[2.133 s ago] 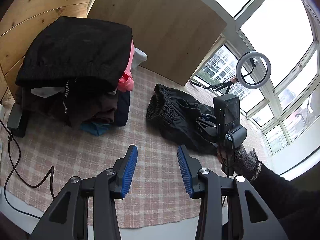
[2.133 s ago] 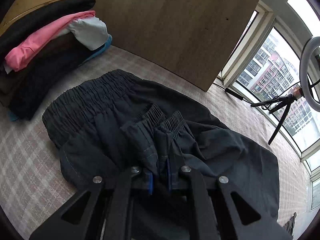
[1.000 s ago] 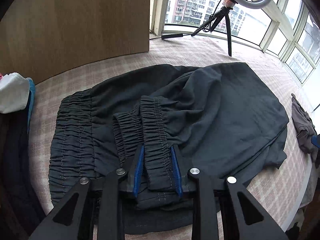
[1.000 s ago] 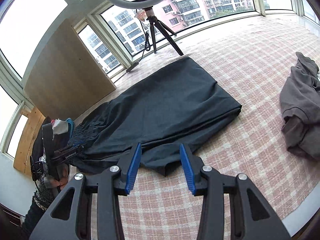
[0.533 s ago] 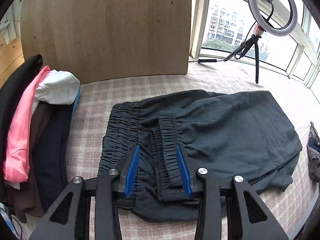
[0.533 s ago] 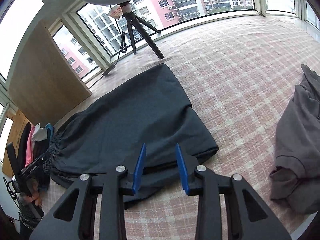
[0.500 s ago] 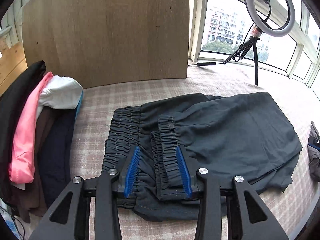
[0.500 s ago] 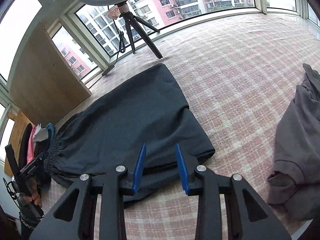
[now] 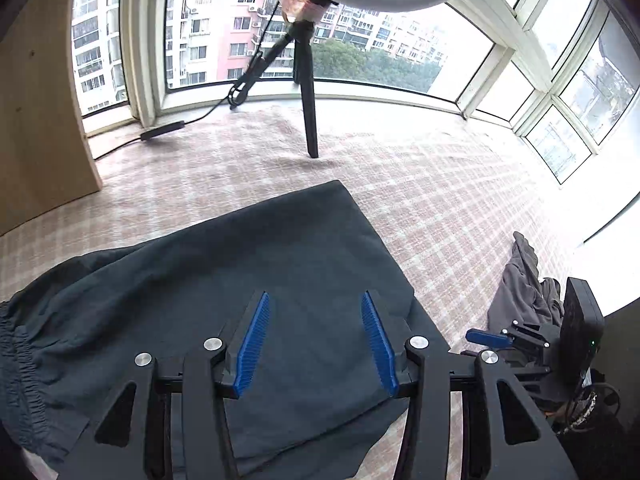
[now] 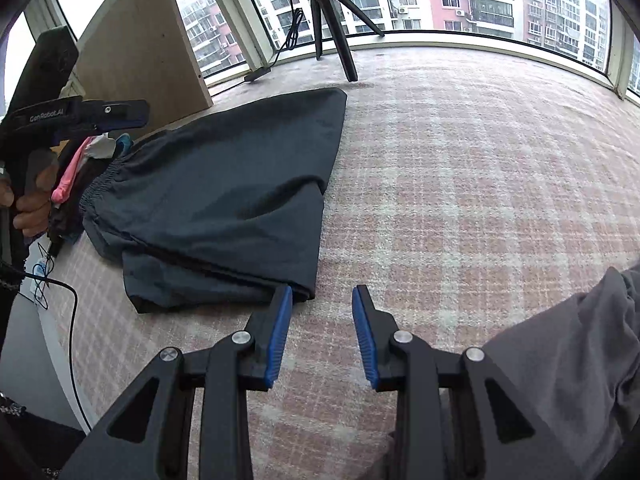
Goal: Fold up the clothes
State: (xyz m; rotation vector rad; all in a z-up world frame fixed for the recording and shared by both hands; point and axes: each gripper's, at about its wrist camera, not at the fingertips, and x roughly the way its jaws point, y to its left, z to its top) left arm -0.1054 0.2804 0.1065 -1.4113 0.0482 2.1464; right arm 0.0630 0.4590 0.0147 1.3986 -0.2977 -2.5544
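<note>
Left tongs [image 9: 314, 340] agape above dark shorts [image 9: 224, 280]

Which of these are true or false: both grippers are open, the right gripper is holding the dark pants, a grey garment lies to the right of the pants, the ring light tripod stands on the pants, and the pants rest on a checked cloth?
1. Both grippers are open. True: the left gripper and right gripper both have their jaws apart with nothing between them.
2. The right gripper holds the dark pants. False: it is beside their near corner, empty.
3. A grey garment lies right of the pants. True.
4. The ring light tripod stands on the pants. False: it stands beyond them, near the window.
5. The pants rest on a checked cloth. True.
</note>
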